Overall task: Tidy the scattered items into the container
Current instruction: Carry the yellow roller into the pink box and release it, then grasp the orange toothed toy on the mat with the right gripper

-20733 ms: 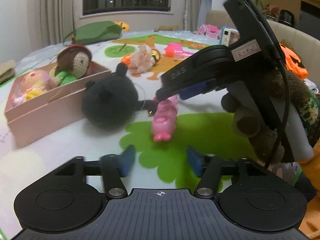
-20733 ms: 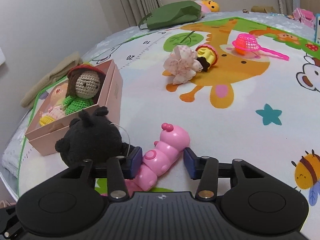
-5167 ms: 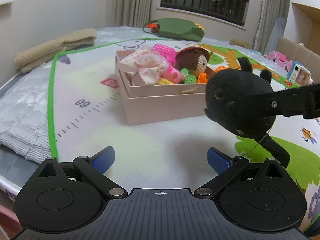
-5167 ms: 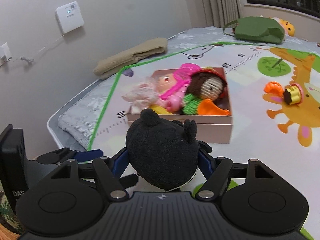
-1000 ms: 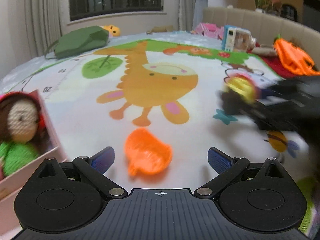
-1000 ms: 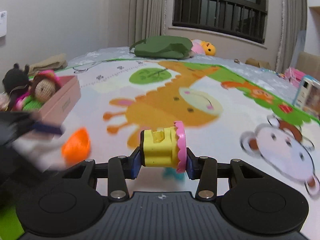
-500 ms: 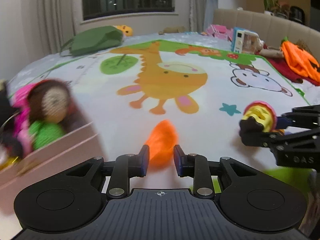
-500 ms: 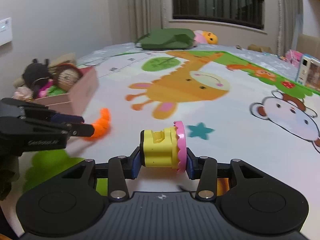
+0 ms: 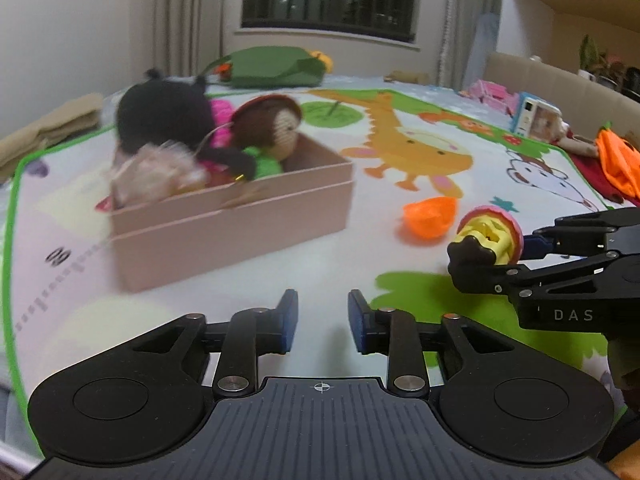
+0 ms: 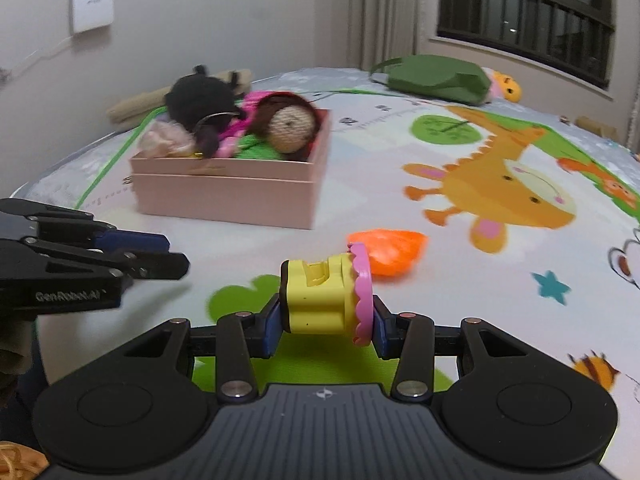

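Pink card forms the box [image 10: 228,196], the container, which stands on the play mat [image 10: 480,280] and is already heaped with soft toys: a black plush [image 10: 200,98], a crochet doll [image 10: 290,120] and a pale fabric flower [image 10: 166,138]. Outside it, an orange shell-shaped toy [image 10: 386,250] lies loose on the mat, near the box. The right gripper [image 10: 326,330] pinches a yellow-and-pink toy block [image 10: 324,298] across its flat sides, apparently so it can be carried to the box without slipping. The left gripper [image 9: 322,318] holds nothing; its jaws are nearly pressed together, with only bare mat in the narrow gap.
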Available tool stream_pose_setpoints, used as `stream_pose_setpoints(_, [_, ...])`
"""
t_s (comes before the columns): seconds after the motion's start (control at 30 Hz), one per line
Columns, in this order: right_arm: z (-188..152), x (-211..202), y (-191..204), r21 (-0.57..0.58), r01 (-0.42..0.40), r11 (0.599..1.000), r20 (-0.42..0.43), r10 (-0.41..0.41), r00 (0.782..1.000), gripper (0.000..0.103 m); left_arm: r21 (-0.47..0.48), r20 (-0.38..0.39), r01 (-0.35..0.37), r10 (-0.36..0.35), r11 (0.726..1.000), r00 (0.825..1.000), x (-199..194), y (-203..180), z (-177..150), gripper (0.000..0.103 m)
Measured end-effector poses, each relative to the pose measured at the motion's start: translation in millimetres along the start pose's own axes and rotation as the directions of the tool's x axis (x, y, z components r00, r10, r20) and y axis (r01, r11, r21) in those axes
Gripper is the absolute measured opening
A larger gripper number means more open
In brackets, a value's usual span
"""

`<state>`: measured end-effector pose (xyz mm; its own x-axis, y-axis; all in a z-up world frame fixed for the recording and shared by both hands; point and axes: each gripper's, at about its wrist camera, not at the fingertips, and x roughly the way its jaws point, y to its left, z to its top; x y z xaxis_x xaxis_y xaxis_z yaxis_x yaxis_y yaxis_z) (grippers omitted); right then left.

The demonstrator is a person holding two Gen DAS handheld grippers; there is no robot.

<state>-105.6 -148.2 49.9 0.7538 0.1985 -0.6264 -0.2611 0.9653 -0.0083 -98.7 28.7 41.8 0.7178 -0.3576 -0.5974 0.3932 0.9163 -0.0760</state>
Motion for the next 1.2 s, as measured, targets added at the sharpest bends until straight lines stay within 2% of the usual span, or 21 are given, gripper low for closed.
stream_pose_setpoints(0.1, [8.2,5.3,13.6,-0.024,-0.024,0.999,-0.012,0.024,1.0,0.043,-0.028,-0.001,-0.013,0.013,1.0,1.0,-2.9,10.4,-3.3,0.038])
stream_pose_setpoints(0.17, [12.9,8.5,22.9,-0.036,-0.035,0.999,-0.018,0.034,0.999,0.043,-0.051,0.009,-0.023,0.023,0.998,1.0,-6.2,17.5,-4.3,0.052])
stream_pose_setpoints(0.37, [26.3,16.9,44.4,-0.071,-0.039,0.997,-0.01,0.038,0.999,0.043,-0.112,0.049,-0.051,0.056,0.992,0.997,-18.8,39.6,-2.4,0.072])
stream_pose_setpoints(0.6, [51.5,23.3,52.9,-0.094,-0.018,0.995,0.019,0.02,1.0,0.043,-0.146,0.054,-0.036,0.044,0.989,0.998,-19.4,53.0,-5.5,0.081])
stream_pose_setpoints(0.77, [93.3,30.6,56.2,-0.081,0.036,0.996,0.137,-0.024,0.99,0.043,-0.152,0.052,-0.005,0.014,0.988,0.999,-17.0,53.4,-7.1,0.086])
stream_pose_setpoints(0.83, [109.8,38.7,53.5,-0.06,0.039,0.997,0.165,-0.029,0.986,0.047,-0.151,0.057,0.001,0.007,0.989,0.998,-17.8,53.3,-7.6,0.09])
stream_pose_setpoints(0.9, [120.6,46.7,50.3,-0.056,0.048,0.997,0.188,-0.037,0.981,0.062,-0.152,0.06,0.003,0.006,0.988,0.998,-18.8,54.2,-8.4,0.093])
stream_pose_setpoints(1.07, [114.5,51.1,41.5,-0.07,0.092,0.993,0.183,-0.078,0.98,0.063,-0.171,0.044,0.0,0.008,0.985,0.999,-14.4,60.5,-10.6,0.094])
stream_pose_setpoints(1.17, [96.9,46.8,30.3,-0.082,0.138,0.987,0.16,-0.124,0.979,0.063,-0.18,0.033,0.01,-0.004,0.984,0.999,-8.5,61.9,-11.2,0.094])
stream_pose_setpoints(1.2, [88.6,44.9,26.0,-0.097,0.161,0.982,0.155,-0.145,0.977,0.066,-0.18,0.032,0.016,-0.01,0.984,0.999,-7.5,61.3,-11.3,0.094])
